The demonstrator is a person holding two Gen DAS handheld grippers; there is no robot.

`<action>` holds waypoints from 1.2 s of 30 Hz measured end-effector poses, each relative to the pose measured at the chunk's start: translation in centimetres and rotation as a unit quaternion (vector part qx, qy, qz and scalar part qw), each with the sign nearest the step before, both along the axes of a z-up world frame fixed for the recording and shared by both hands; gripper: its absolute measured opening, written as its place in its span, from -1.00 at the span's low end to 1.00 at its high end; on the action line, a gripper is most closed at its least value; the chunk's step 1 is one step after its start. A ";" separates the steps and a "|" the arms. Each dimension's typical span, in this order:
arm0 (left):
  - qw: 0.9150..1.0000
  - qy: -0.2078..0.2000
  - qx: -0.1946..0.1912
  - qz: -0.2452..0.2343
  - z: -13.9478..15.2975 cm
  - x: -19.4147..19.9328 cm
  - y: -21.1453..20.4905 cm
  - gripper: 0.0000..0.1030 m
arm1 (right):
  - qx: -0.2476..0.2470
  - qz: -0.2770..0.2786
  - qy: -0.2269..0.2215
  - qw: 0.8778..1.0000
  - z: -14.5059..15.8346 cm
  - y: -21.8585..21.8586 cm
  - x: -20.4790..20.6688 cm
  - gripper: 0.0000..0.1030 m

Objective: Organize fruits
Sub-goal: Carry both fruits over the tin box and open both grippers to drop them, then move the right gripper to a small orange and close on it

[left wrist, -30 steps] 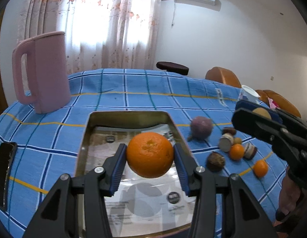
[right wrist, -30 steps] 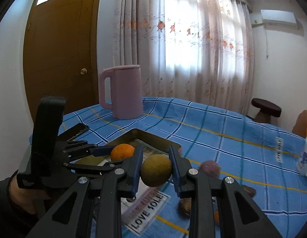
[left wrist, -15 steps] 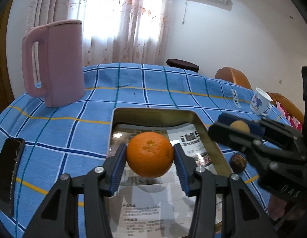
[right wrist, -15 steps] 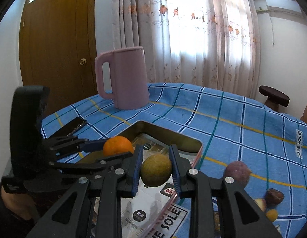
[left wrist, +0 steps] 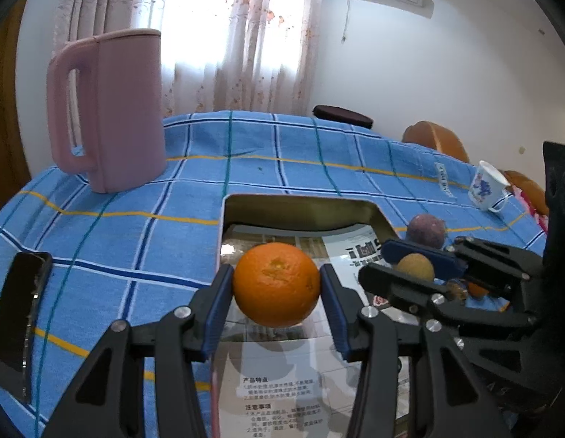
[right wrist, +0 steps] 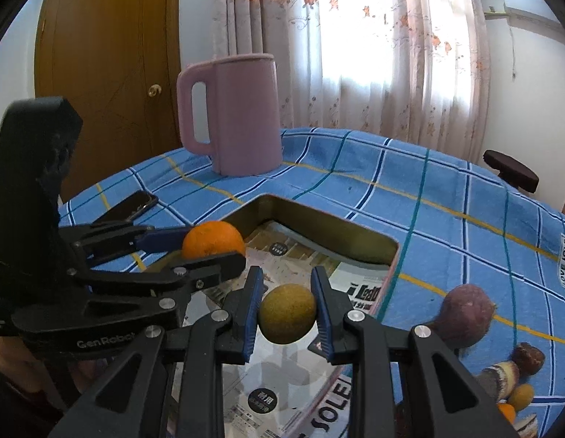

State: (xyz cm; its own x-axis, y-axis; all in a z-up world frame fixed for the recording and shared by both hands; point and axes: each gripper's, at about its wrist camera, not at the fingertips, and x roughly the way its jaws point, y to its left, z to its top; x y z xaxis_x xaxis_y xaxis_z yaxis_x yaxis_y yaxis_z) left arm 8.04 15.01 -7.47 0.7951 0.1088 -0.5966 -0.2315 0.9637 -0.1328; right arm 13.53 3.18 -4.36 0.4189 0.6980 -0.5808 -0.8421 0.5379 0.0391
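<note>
Tray (left wrist: 300,206) floor lies open below; pink jug (left wrist: 111,109) stands well behind.

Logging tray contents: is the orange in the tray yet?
Not yet. The orange is clamped in the left gripper, above the tray.

Tabletop (left wrist: 282,153) under blue checked cloth: metal tray (right wrist: 359,235) mid, pink jug (right wrist: 242,113) behind tray, phone (right wrist: 131,206) tray's left, purple fruit (right wrist: 464,315) plus small fruits (right wrist: 519,394) tray's right, cup (left wrist: 486,191) far right.
</note>
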 end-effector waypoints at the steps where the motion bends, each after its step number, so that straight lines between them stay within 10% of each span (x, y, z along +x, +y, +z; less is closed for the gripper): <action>1: 1.000 -0.001 -0.001 0.002 0.0 -0.1 0.1 -0.03 | -0.003 0.001 0.002 1.000 -0.1 0.1 0.0 -0.38; 5: 1.000 -0.018 -0.006 0.006 0.4 -1.3 -0.1 0.11 | 0.002 -0.013 -0.011 1.000 0.3 -0.8 -0.3 0.08; 8: 0.999 -0.040 -0.004 0.016 1.2 -2.4 -0.8 0.60 | 0.018 -0.025 -0.018 0.999 1.1 -2.6 -0.7 0.26; 21: 0.995 -0.067 0.001 -0.076 2.8 -2.6 -9.5 0.84 | 0.000 -0.181 -0.027 0.983 0.4 -20.4 -2.7 0.26; 36: 0.986 -0.009 0.006 -0.167 0.7 1.6 -16.9 0.72 | -0.003 -0.176 0.045 0.983 -2.1 -21.6 -0.9 -0.14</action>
State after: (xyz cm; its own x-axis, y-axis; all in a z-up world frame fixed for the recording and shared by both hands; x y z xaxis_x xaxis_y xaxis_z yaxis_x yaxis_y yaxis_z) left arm 9.61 -1.86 -6.74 0.7978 -0.1537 -0.5830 0.1017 0.9874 -0.1212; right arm 12.63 -18.41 -6.45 0.5805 0.5154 -0.6304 -0.5965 0.7962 0.1017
